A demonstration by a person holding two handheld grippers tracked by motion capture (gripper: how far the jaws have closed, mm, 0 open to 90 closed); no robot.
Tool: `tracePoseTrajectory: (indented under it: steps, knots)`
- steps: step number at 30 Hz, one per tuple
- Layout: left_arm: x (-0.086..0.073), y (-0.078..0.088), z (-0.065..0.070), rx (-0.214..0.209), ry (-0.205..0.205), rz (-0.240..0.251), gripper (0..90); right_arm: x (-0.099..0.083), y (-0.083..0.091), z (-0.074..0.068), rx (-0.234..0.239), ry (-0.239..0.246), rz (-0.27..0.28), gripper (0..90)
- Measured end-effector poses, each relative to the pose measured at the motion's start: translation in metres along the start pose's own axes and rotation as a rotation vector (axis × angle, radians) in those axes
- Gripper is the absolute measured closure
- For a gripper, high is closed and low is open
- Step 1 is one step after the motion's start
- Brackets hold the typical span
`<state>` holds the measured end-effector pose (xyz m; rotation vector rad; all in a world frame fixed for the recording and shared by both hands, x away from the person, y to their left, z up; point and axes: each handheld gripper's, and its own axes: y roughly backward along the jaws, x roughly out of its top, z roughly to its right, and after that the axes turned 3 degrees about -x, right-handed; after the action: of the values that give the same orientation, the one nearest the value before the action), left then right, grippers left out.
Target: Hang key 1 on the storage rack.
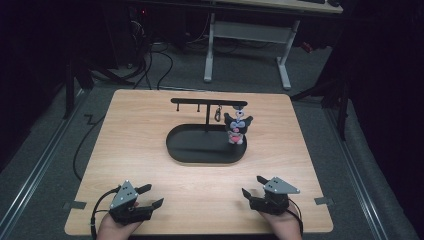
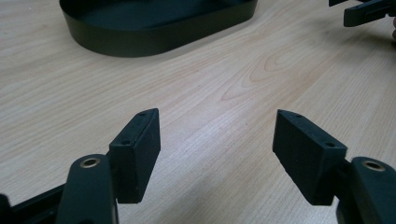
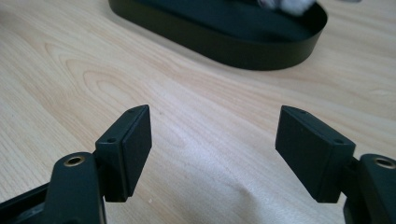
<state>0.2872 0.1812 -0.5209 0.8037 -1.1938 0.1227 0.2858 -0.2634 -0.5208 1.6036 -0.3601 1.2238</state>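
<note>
Resting low at the near edge of the table (image 1: 150, 130), the left gripper (image 1: 149, 196) and right gripper (image 1: 252, 187) both stand wide open and empty. A plush toy (image 1: 236, 128) hangs from the stand (image 1: 207, 102) over the black tray (image 1: 200, 152) (well apart from both). Judging by this, the hanging looks finished; otherwise a reach forward comes next.

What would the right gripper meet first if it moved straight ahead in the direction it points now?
Probably the black oval tray. The right gripper is open and empty, with bare wooden table ahead up to the tray's side wall. How far off that is, is hard to judge.
</note>
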Motion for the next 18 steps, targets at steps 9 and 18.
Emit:
tracePoseTrajectory:
  steps: [9,18]
  knots:
    - [-0.0016,-0.0024,-0.0005,0.001,0.007,-0.008,32.6,-0.0025,0.0003,0.0066,0.012,-0.024,0.011,25.9]
    - [-0.0003,-0.0005,-0.0013,-0.007,0.0,-0.003,32.5,-0.0023,0.0004,0.0077,0.0,-0.087,-0.009,23.1]
